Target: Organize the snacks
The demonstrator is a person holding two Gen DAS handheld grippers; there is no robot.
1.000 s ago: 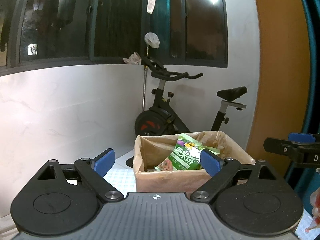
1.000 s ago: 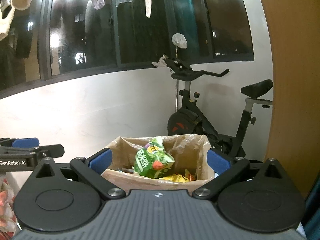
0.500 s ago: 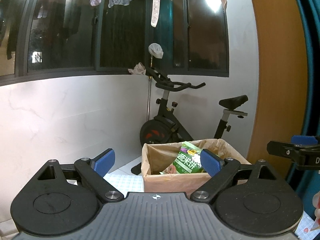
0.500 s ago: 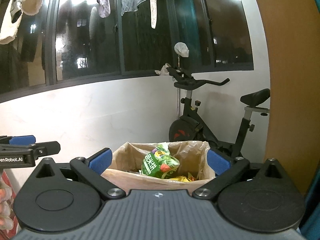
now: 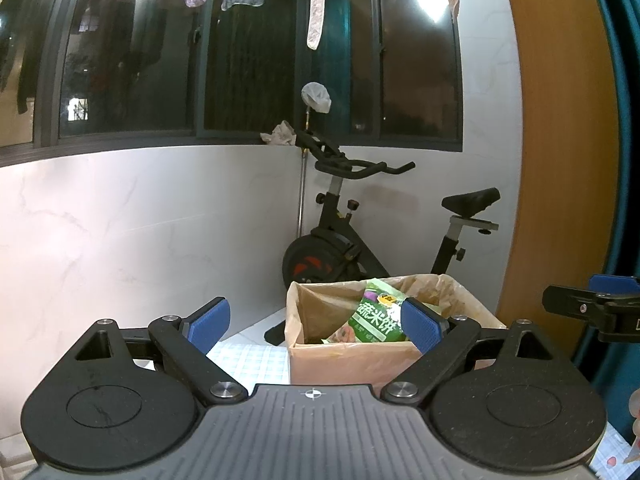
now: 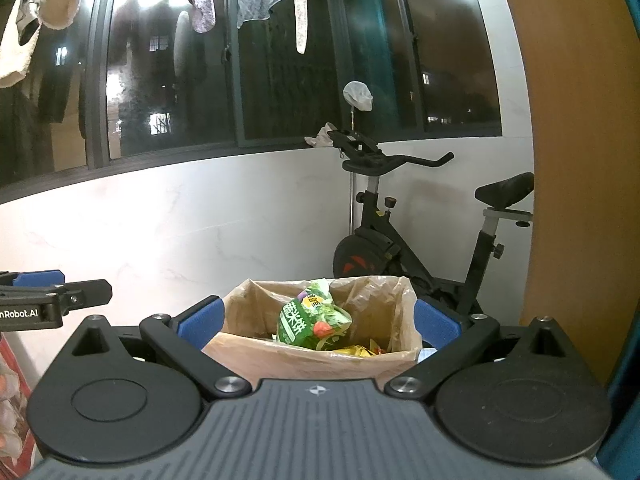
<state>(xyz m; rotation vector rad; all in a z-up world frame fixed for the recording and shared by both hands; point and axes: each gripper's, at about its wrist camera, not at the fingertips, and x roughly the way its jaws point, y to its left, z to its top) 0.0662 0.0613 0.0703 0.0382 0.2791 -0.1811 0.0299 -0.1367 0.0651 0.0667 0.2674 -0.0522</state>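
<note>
From my left gripper (image 5: 316, 322), jaws wide and empty, the green snack bag (image 5: 374, 318) stands in the cardboard box (image 5: 348, 364) ahead. From my right gripper (image 6: 318, 326), equally wide, it looks light, crinkly, slippery: pinch its top seam.

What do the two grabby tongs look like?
Both tongs, left and right, are black with bright blue pads, round discs, silver screws and a ribbed grey base. White lettering reading "nRobot.AI" shows on the left one's side in the right wrist view.
</note>
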